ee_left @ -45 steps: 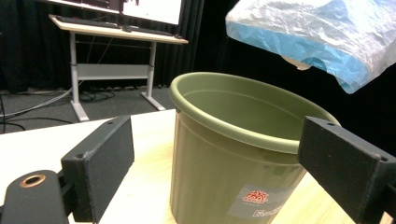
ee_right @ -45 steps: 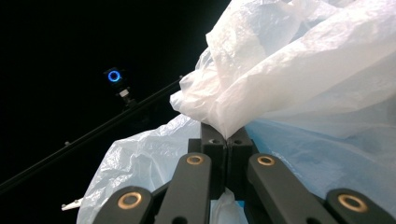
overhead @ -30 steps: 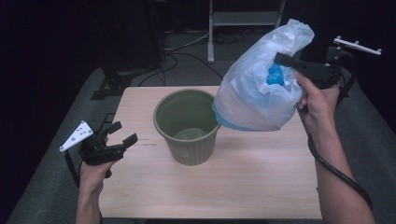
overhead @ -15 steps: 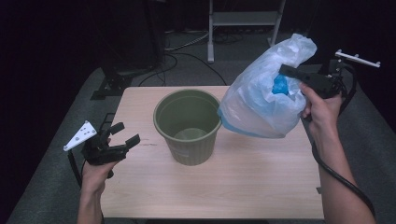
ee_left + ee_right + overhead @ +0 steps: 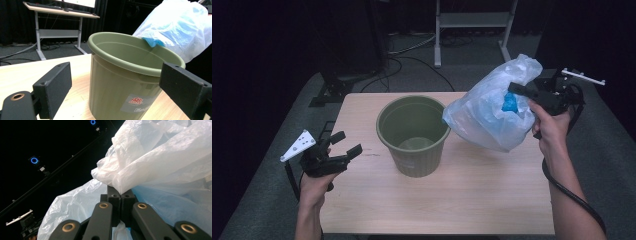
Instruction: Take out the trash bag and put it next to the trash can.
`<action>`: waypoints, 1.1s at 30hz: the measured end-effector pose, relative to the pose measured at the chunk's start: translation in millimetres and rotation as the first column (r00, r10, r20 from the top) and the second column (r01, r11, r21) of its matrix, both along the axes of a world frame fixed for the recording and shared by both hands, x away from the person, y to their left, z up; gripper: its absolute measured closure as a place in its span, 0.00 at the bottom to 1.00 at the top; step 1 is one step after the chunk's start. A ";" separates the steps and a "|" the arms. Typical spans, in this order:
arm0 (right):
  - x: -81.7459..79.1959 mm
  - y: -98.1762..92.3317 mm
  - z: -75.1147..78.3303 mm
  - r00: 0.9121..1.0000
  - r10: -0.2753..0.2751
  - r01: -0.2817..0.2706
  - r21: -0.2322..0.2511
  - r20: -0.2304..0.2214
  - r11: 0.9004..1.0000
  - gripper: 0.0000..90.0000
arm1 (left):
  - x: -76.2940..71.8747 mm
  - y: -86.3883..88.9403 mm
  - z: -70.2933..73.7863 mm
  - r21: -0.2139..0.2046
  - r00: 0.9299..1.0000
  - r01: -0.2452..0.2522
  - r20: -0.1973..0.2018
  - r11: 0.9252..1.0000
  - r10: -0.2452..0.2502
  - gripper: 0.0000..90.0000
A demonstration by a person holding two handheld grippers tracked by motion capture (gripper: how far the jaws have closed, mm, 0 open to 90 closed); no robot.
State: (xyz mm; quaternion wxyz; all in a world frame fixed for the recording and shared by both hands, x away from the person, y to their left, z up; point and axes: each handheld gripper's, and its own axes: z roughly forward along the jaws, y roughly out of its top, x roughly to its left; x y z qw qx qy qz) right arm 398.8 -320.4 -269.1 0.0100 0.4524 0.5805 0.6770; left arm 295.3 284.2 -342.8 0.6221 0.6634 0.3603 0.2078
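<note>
- Above the right half of the wooden table, the right gripper holds a translucent white plastic bag in the air, with something blue showing through the film near the grip.
- Its jaws are pressed together on a bunched fold of the bag; the right gripper view shows the two black tips meeting with film pinched between them.
- The bag's lower corner hangs just beside the rim of the green bin, on the bin's right side; in the left gripper view a blue-tinted edge of the bag sits at or just over the far rim, and I cannot tell whether it touches.
- The bin stands upright near the middle of the table, and what can be seen of its inside looks bare, with no liner in it.
- The left gripper waits low at the table's left edge, well apart from the bin, its jaws spread wide and holding nothing; the bin stands beyond the gap between them.
- By my judgement the work is at an early stage: the bag is lifted and brought to the bin, but it is not yet inside.
- Left to do, as it seems: lower the bag into the bin, and likely bring the left gripper in to steady or spread it.
</note>
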 end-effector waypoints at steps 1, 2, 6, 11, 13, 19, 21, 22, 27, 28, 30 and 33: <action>0.2 -0.9 -1.9 1.000 -0.002 0.002 0.000 -0.004 1.000 0.99 | 0.0 -0.1 -0.1 0.001 1.000 0.001 -0.001 1.000 -0.001 0.11; 0.2 -1.6 -3.8 1.000 -0.001 0.001 0.001 -0.009 1.000 0.99 | 0.1 -0.5 -0.2 0.001 1.000 0.001 -0.001 1.000 -0.001 0.11; 1.6 -3.8 -14.4 1.000 0.001 -0.001 -0.002 -0.025 1.000 0.99 | 0.1 -1.2 -0.3 0.002 1.000 0.004 -0.002 1.000 -0.004 0.11; 6.2 -5.1 -34.4 0.998 -0.001 0.001 0.001 -0.062 1.000 0.99 | 0.1 -1.5 -0.5 0.002 1.000 0.004 -0.003 1.000 -0.004 0.11; 8.1 -4.0 -42.0 0.997 0.004 -0.003 0.001 -0.077 1.000 0.99 | 0.3 -1.9 -0.8 0.004 1.000 0.005 -0.005 1.000 -0.005 0.11; 13.3 2.1 -61.4 0.994 0.016 -0.017 -0.001 -0.109 1.000 0.99 | 0.0 -1.7 -0.7 0.003 1.000 0.005 -0.004 1.000 -0.005 0.11; 15.3 4.9 -68.3 0.993 0.022 -0.022 0.001 -0.120 1.000 0.99 | -0.1 -1.5 -0.6 0.002 1.000 0.004 -0.004 1.000 -0.004 0.11; 17.3 8.2 -74.8 0.991 0.028 -0.028 0.002 -0.130 1.000 0.99 | -0.2 -1.4 -0.5 0.001 1.000 0.004 -0.004 1.000 -0.004 0.11; 20.9 16.2 -86.7 0.988 0.046 -0.046 0.005 -0.147 0.999 0.99 | -0.5 -1.2 -0.2 0.000 1.000 0.003 -0.003 1.000 -0.003 0.11; 21.6 17.8 -89.0 0.988 0.050 -0.050 0.003 -0.149 0.999 0.99 | -0.6 -1.2 -0.2 0.000 1.000 0.003 -0.003 1.000 -0.003 0.11; 23.6 22.7 -94.7 0.986 0.059 -0.059 0.004 -0.158 0.998 0.99 | -0.6 -0.7 0.0 0.001 1.000 0.003 -0.002 1.000 -0.003 0.11; 26.6 30.6 -102.9 0.983 0.074 -0.076 -0.002 -0.170 0.997 0.99 | -0.9 -0.2 0.3 0.002 1.000 0.002 0.000 1.000 -0.002 0.11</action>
